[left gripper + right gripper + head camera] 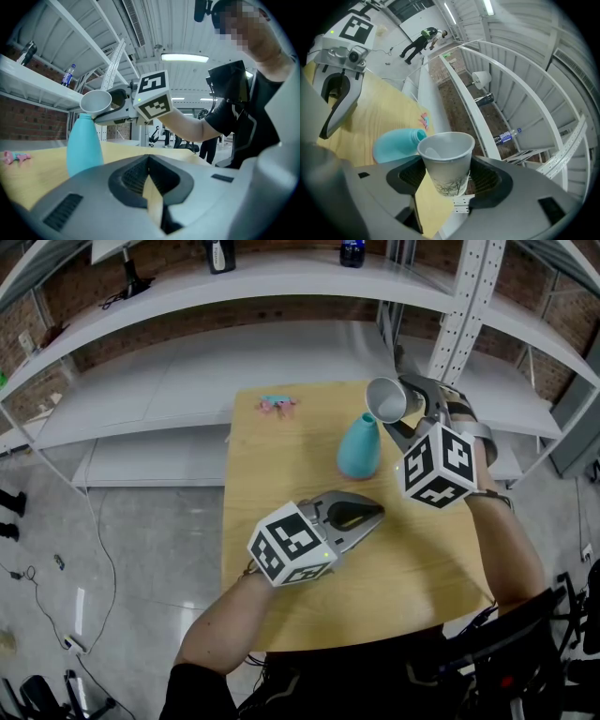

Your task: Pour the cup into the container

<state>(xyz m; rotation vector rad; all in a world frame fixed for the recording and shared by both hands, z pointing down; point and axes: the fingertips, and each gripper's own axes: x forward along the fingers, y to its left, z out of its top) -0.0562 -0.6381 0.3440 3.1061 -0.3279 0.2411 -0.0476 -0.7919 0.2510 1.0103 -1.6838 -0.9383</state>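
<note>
Left hand-held gripper (373, 515): jaws together, empty, low over the worktop (281, 486). Teal container (360, 447): upright on worktop, at 12 o'clock of that gripper. Right hand-held gripper (403, 414): clamped on paper cup (384, 399), which is tipped, rim close over the container's neck at its 1 o'clock. Pink item (277, 405): far edge, 10 o'clock.

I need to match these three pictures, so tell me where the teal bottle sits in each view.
Head view: teal bottle just right of centre, below the paper cup.
Left gripper view: left side, under the cup.
Right gripper view: lower left, beside the cup.
Shared landmark: the paper cup.
</note>
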